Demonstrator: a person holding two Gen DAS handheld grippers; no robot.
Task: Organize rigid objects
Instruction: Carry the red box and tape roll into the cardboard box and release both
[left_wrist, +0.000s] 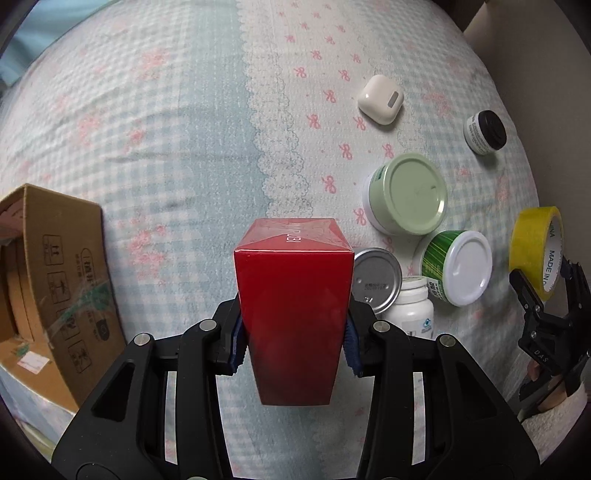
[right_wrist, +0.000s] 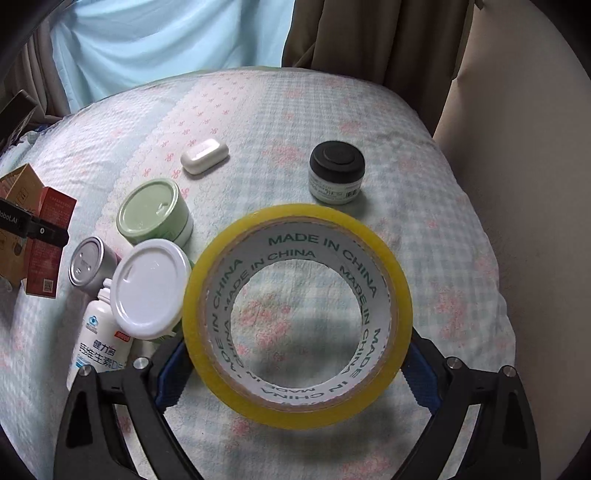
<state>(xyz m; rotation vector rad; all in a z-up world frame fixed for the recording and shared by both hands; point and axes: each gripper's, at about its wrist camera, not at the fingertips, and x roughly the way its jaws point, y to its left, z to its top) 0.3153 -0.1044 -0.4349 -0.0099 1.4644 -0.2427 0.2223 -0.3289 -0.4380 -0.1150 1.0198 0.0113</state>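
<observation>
My left gripper (left_wrist: 293, 341) is shut on a tall red box (left_wrist: 293, 295) and holds it above the bed. My right gripper (right_wrist: 295, 365) is shut on a yellow tape roll (right_wrist: 295, 314), held up off the bed; the roll (left_wrist: 535, 247) and the right gripper (left_wrist: 543, 291) also show at the right edge of the left wrist view. The red box (right_wrist: 50, 240) shows at the left of the right wrist view. A cardboard box (left_wrist: 55, 280) stands open at the left.
On the checked bedspread (left_wrist: 166, 147) lie a white earbud case (left_wrist: 380, 99), a black-lidded jar (left_wrist: 484, 132), a pale green tin (left_wrist: 406, 194), a green jar with white lid (left_wrist: 458, 267), a silver-lidded can (left_wrist: 375, 277) and a white pill bottle (left_wrist: 412, 306). Curtains (right_wrist: 351, 37) hang behind.
</observation>
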